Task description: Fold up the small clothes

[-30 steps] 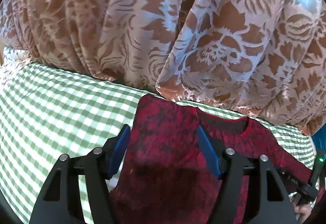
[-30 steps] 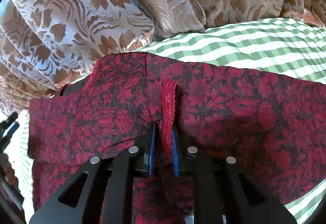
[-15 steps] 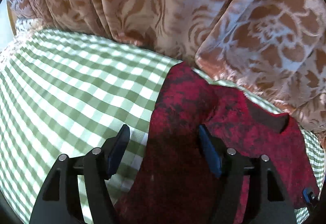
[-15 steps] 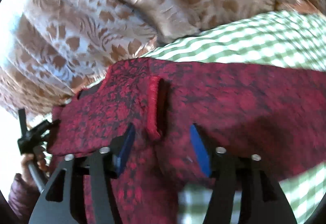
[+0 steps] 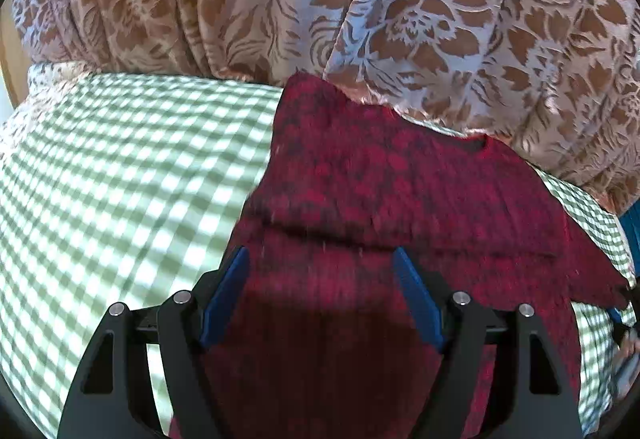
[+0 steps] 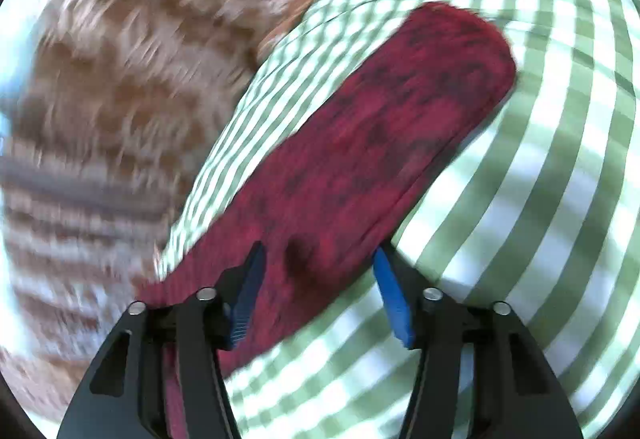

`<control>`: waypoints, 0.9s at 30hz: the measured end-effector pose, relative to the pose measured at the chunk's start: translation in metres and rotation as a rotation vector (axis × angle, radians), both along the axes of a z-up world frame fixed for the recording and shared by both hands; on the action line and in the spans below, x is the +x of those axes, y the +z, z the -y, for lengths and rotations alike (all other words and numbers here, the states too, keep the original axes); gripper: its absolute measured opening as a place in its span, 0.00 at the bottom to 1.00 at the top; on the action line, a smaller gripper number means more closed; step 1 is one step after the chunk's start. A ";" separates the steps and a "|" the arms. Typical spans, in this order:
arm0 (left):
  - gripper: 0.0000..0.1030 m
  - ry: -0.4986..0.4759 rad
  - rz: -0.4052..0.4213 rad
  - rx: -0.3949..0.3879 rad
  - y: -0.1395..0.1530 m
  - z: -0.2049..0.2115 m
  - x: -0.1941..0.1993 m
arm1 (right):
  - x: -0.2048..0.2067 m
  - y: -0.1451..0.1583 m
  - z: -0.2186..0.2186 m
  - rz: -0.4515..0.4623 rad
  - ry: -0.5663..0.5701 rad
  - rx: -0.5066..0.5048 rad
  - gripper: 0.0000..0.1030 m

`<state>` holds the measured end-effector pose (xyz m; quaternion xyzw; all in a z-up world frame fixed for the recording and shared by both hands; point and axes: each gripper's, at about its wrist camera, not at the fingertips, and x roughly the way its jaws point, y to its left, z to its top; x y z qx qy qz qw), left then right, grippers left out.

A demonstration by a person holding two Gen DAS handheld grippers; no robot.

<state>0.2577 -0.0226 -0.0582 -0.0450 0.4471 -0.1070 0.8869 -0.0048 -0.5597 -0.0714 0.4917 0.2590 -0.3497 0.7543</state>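
Left gripper (image 5: 320, 293): blue-padded fingers spread wide, nothing pinched; tool tilted downward, hovering over cloth. Whether the pads touch the fabric cannot be told.

Red garment (image 5: 400, 207): dark red with black floral print, lying directly under and ahead of the left tool. A fold edge runs crosswise just beyond the fingertips, with a second layer lying over the far part. A dark neckline notch shows at the far right edge.

Green checked cloth (image 5: 120, 179): the surface under the garment, stretching to the left of the tool and reappearing in a narrow strip at far right.

Floral curtain (image 5: 440, 19): brown and pale blue, hanging in folds beyond the garment; its hem meets the garment's far edge.

Right gripper (image 6: 318, 293): fingers likewise spread apart, holding nothing (view heavily motion-blurred). The red garment (image 6: 360, 143) passes between the fingers and runs ahead and to the right as a long band with a rounded far end. Checked cloth (image 6: 540, 179) lies to the right and beyond; the curtain (image 6: 112, 99) fills the left.
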 end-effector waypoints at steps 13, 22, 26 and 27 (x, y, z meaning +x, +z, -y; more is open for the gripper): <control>0.73 0.003 -0.056 -0.062 -0.004 -0.022 -0.039 | 0.082 0.069 -0.011 0.018 0.195 -0.141 0.18; 0.74 -0.025 -0.038 -0.127 0.008 -0.029 -0.046 | 0.230 0.105 -0.151 0.072 0.621 -0.219 0.18; 0.75 -0.022 -0.045 -0.173 0.012 -0.038 -0.039 | 0.277 0.093 -0.231 0.070 0.833 -0.191 0.18; 0.75 -0.023 -0.048 -0.178 0.011 -0.039 -0.037 | 0.283 0.089 -0.248 0.063 0.876 -0.187 0.18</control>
